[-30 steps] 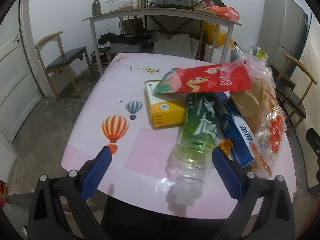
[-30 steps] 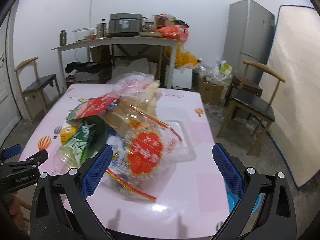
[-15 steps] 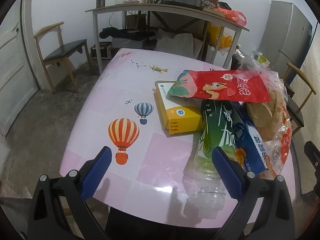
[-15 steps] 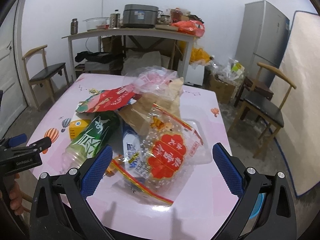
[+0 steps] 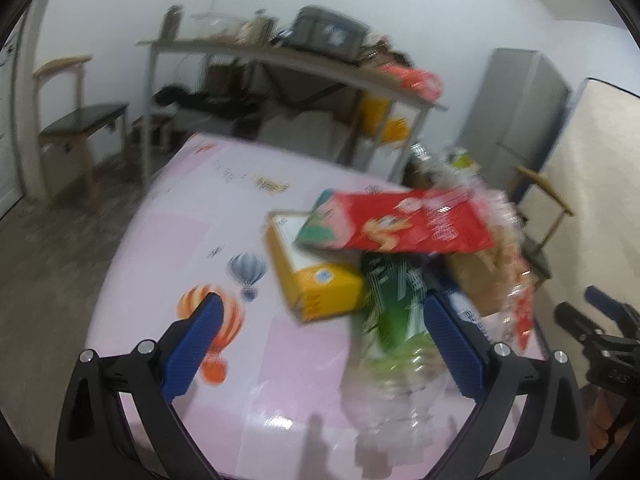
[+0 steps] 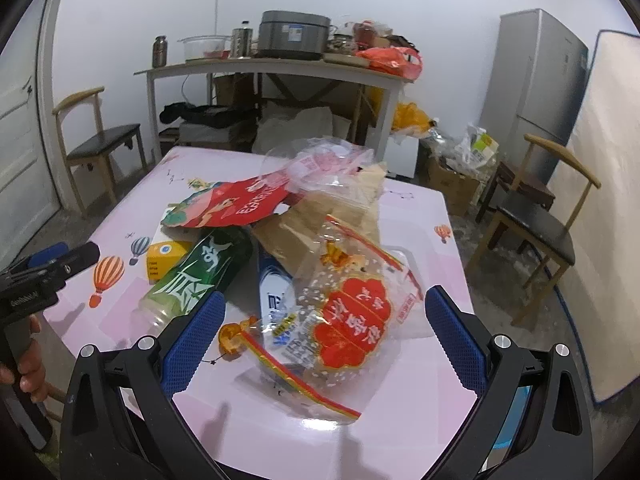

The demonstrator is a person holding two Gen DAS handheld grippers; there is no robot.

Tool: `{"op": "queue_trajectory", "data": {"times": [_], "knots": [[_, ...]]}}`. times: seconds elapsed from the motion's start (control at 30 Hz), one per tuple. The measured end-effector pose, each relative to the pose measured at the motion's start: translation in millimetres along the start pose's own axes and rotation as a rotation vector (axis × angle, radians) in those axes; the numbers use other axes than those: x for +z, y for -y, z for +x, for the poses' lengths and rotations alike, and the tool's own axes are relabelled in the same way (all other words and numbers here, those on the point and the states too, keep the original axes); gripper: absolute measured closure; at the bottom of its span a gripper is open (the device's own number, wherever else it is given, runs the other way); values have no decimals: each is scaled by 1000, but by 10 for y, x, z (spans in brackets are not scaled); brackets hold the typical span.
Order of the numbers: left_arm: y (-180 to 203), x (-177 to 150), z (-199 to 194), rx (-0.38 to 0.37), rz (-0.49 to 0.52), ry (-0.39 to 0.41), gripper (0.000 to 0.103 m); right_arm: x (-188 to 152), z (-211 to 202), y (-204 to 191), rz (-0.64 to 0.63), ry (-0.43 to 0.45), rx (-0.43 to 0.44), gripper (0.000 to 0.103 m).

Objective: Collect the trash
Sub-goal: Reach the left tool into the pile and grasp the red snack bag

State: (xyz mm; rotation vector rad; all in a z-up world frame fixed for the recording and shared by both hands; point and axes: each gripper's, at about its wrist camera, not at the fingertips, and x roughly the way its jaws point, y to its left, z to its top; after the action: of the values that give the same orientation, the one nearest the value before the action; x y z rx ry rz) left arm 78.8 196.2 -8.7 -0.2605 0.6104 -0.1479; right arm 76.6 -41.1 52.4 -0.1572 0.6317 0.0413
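A: Left wrist view: the left gripper (image 5: 318,334) hangs wide open and empty above the surface's (image 5: 192,232) near edge. The bottle (image 5: 394,332) lies by its right finger, so centre over it first.

B: It's blurred; labels are unreadable.

A: Right wrist view: the right gripper (image 6: 322,334) gapes empty around the clear bag (image 6: 344,308).

B: The pile's underside is hidden.

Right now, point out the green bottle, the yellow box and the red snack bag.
green bottle (image 6: 200,272), right wrist view, on its label.
yellow box (image 6: 166,256), right wrist view, on its front face.
red snack bag (image 6: 236,204), right wrist view, mid-bag.
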Motion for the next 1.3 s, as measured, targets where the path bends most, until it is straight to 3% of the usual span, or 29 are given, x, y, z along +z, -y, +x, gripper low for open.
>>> {"op": "queue_trajectory", "data": {"times": [0.17, 0.4, 0.5, 0.7, 0.8, 0.97, 1.17, 1.3], "knots": [[259, 203, 220, -40, 148, 15, 4, -50, 86, 166, 54, -22, -11, 7], [811, 291, 778, -18, 507, -31, 6, -95, 229, 389, 103, -54, -34, 7], [984, 225, 1015, 2, 636, -43, 12, -120, 284, 459, 130, -70, -37, 7], [1181, 100, 1344, 78, 806, -41, 33, -160, 345, 522, 153, -88, -42, 7], [1233, 36, 1397, 139, 877, -9, 52, -176, 369, 553, 154, -96, -44, 7], [1254, -12, 1350, 187, 893, 36, 92, -179, 421, 575, 164, -108, -39, 7], [1299, -91, 1178, 274, 970, 151, 102, -152, 374, 612, 152, -84, -41, 7], [1313, -176, 1033, 316, 1020, 215, 103, -59, 311, 645, 149, -47, -27, 8]]}}
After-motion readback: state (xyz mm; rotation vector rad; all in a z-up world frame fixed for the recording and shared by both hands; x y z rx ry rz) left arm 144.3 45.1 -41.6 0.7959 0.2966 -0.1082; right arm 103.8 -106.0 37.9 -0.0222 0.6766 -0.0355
